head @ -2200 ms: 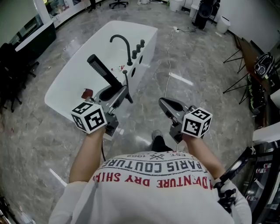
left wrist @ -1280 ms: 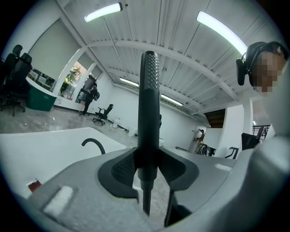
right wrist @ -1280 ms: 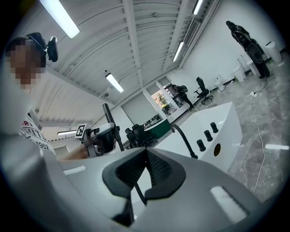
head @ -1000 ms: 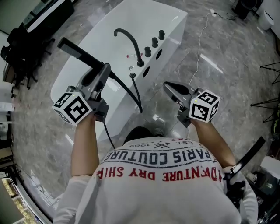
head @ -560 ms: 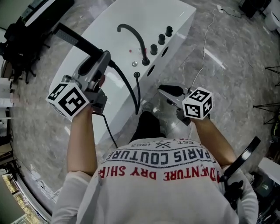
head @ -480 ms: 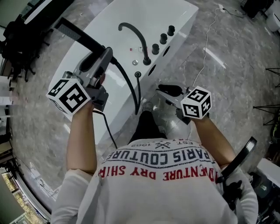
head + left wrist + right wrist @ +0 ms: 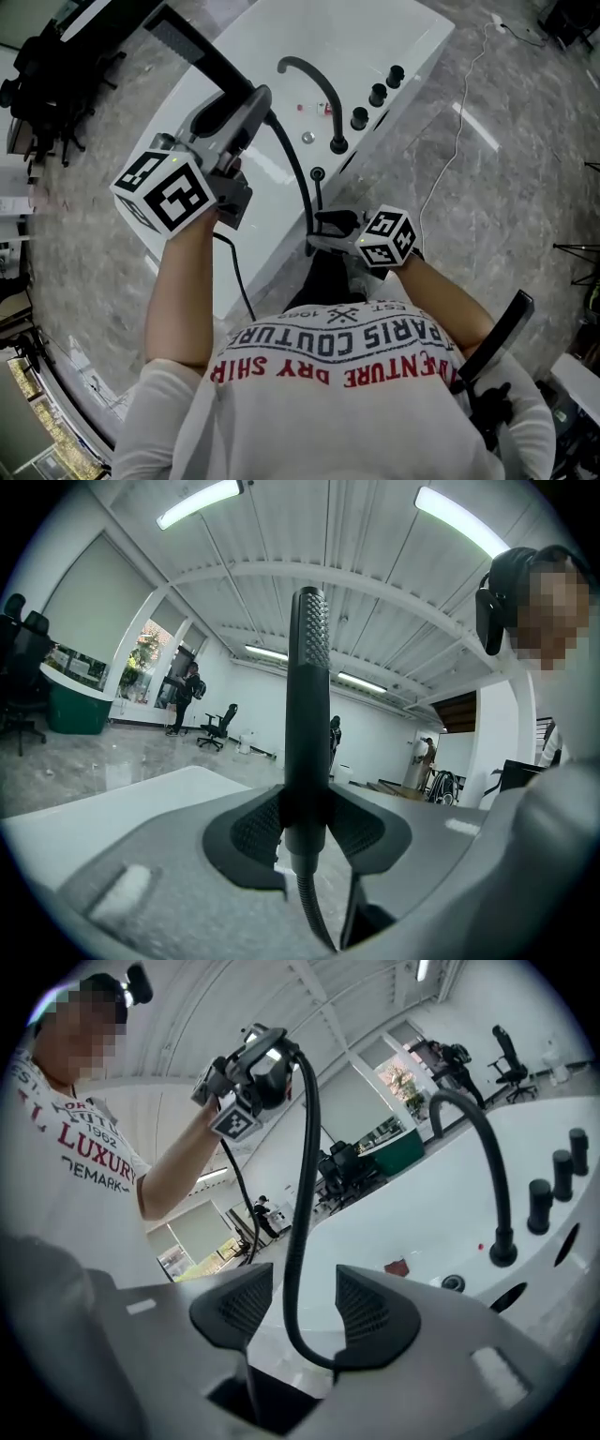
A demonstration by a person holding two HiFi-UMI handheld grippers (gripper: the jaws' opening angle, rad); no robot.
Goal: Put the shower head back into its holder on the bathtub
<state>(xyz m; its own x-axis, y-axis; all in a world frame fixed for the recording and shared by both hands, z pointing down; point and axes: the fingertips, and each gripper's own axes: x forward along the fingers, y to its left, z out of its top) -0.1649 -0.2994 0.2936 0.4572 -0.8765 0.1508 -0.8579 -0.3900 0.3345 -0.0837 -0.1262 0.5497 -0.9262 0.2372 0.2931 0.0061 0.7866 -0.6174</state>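
Observation:
The shower head (image 7: 202, 52) is a black stick with a black hose (image 7: 298, 178). My left gripper (image 7: 258, 98) is shut on its handle and holds it raised over the white bathtub (image 7: 281, 37). In the left gripper view the shower head (image 7: 309, 696) stands upright between the pads of that gripper (image 7: 307, 832). My right gripper (image 7: 319, 232) hangs low at the tub's near rim. Its jaws have just been opening, and the hose (image 7: 302, 1194) runs through the gap of the right gripper (image 7: 305, 1307) without being pinched. A round fitting (image 7: 453, 1282) sits on the rim beside the arched black faucet (image 7: 314, 80).
Three black knobs (image 7: 377, 94) line the rim right of the faucet. A small red thing (image 7: 397, 1267) lies inside the tub. A white cable (image 7: 450, 122) trails over the marble floor at the right. Dark chairs (image 7: 47, 84) stand at the left, a black stand (image 7: 487, 347) at my lower right.
My right gripper has dropped toward the tub's rim, and its jaws have gone from shut to apart around the hose. The left gripper has carried the shower head to the right.

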